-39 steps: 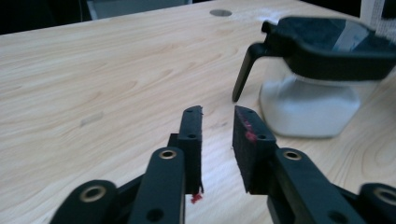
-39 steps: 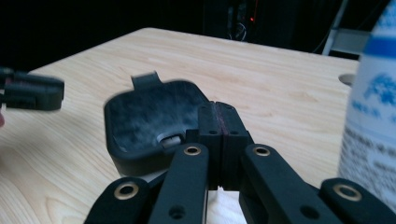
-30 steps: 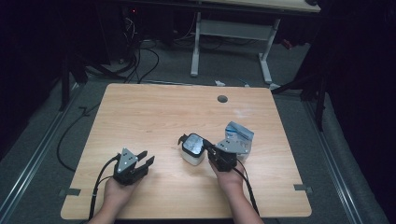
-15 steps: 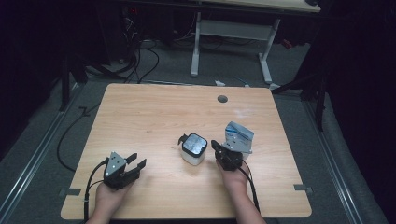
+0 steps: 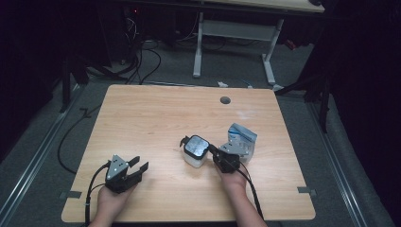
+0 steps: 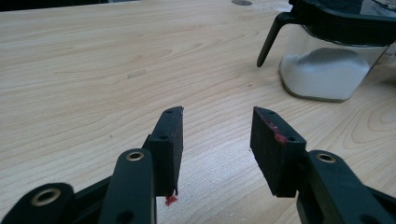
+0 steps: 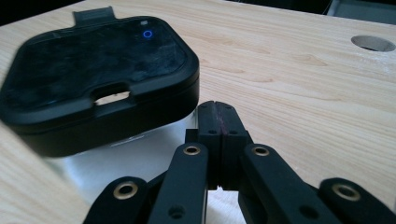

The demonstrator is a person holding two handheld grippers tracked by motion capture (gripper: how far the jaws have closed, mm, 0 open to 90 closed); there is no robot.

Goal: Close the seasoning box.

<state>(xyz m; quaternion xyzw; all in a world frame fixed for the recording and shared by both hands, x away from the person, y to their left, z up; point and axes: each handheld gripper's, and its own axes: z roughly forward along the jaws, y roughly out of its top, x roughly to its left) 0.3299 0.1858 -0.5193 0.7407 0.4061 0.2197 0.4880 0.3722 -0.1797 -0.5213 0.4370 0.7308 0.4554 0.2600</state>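
Right claw [image 7: 218,109] low, closed, beside the container [image 7: 100,70].

The container [image 5: 196,151] sits right of centre on the worktop [image 5: 156,123]. The packet [image 5: 242,137] lies just right of it. The hole [image 5: 225,100] is above both.

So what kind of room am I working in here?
Likely a lab or workshop: a bare wooden table with a cable hole, loose cables on grey floor, another desk frame behind.
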